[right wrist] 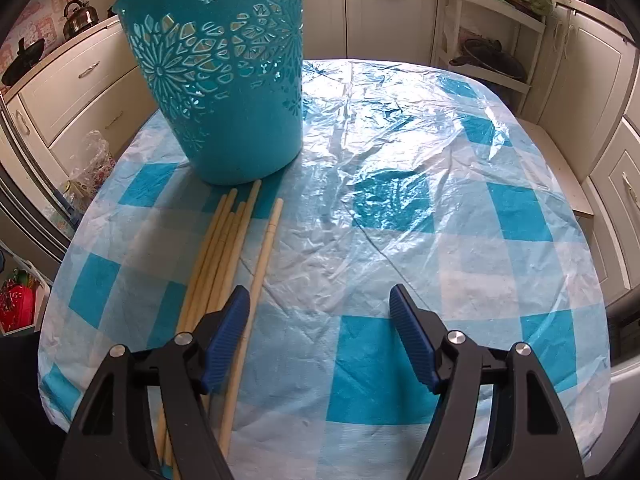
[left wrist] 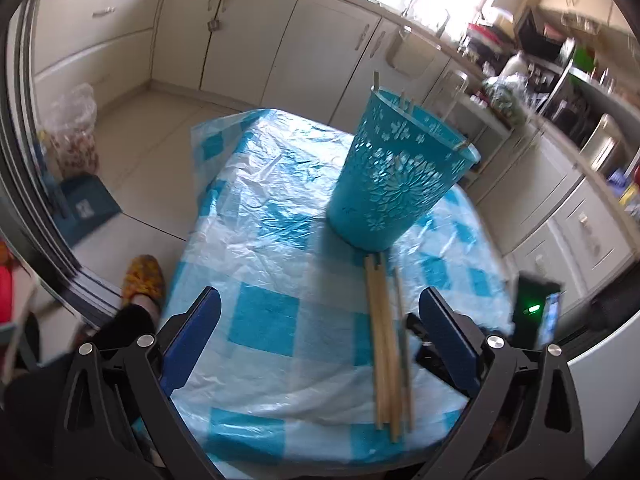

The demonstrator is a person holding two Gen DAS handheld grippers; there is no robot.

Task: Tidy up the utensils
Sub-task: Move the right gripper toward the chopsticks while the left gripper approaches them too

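A teal cut-out basket [left wrist: 394, 176] [right wrist: 224, 92] stands upright on the blue-and-white checked tablecloth [left wrist: 264, 312] [right wrist: 400, 240]. A few stick ends poke above its rim. Several wooden chopsticks [left wrist: 386, 340] [right wrist: 218, 264] lie side by side in front of the basket's base. My left gripper [left wrist: 320, 316] is open over bare cloth, with the chopsticks just inside its right finger [left wrist: 444, 328]. My right gripper [right wrist: 320, 308] is open too, with only cloth between its fingers. Its left finger [right wrist: 230, 328] hangs over the bundle, and the outermost chopstick passes under that fingertip.
The table is oval and its edges fall away on all sides. Cream kitchen cabinets [left wrist: 256, 40] [right wrist: 580, 72] surround it. A white shelf rack [right wrist: 488, 40] stands behind the table. A person's foot in a yellow slipper [left wrist: 144, 280] is on the floor at the left.
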